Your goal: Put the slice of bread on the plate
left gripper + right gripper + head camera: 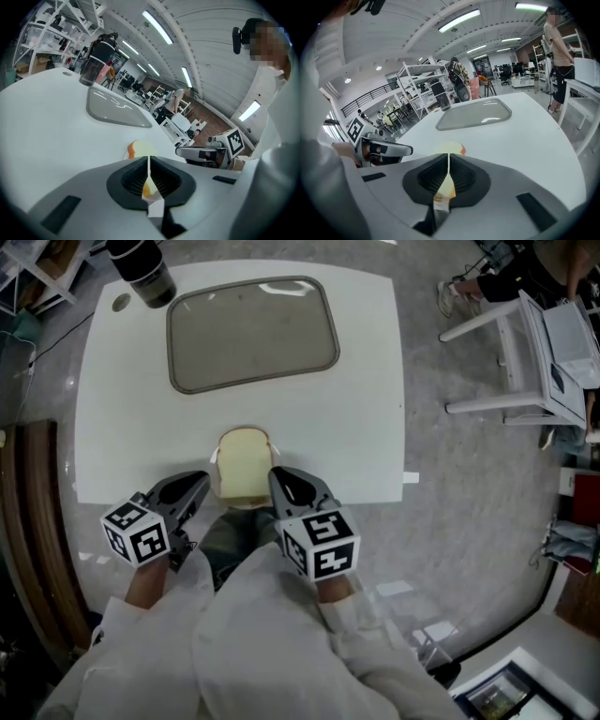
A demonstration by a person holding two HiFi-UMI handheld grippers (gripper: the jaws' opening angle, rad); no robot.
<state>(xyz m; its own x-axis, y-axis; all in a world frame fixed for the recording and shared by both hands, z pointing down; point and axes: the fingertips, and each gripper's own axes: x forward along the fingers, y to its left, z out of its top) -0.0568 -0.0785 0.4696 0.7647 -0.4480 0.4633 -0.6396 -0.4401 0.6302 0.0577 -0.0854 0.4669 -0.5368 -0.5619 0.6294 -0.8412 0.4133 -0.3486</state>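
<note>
Pale bread slice (244,465) lies between left gripper (200,482) and right gripper (278,476), jaws together.

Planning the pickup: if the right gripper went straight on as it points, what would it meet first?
Most likely the bread, lying on the table just beyond the right gripper, whose jaws are shut. Depth is unclear, so it might touch the table beside the bread instead.
</note>
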